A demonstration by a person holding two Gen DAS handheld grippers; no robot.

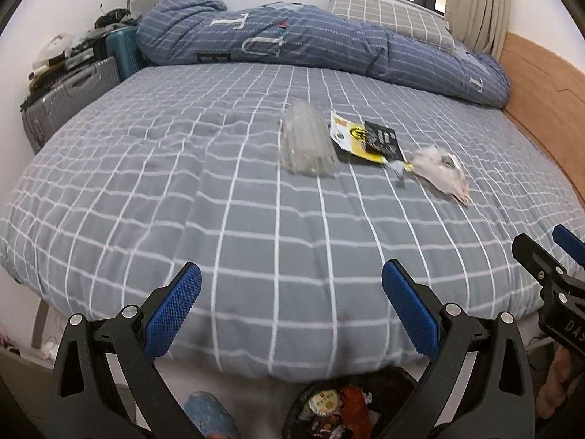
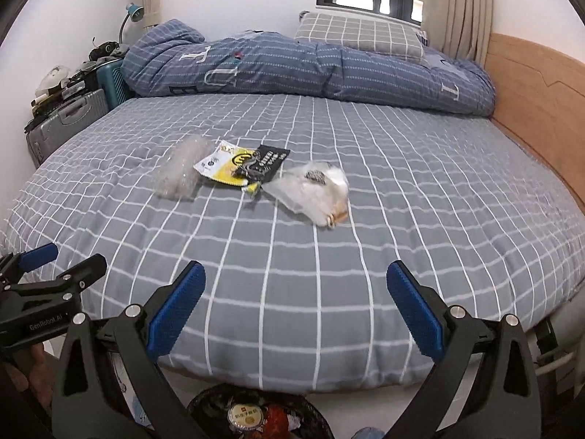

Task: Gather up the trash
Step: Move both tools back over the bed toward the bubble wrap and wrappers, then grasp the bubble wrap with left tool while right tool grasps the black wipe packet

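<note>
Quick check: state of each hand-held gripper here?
Left hand-held gripper: open, empty, above the bed.
Right hand-held gripper: open, empty.

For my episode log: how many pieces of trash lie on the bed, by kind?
Clear ribbed plastic tray: 1
Yellow-and-black wrapper: 1
Clear crumpled bag: 1
Total: 3

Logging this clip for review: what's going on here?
A person holds two grippers, left and right, both open and empty above the near edge of a bed. Three pieces of trash lie there untouched: a clear tray, a yellow-black packet and a crumpled wrapper. A bin sits on the floor below.
</note>
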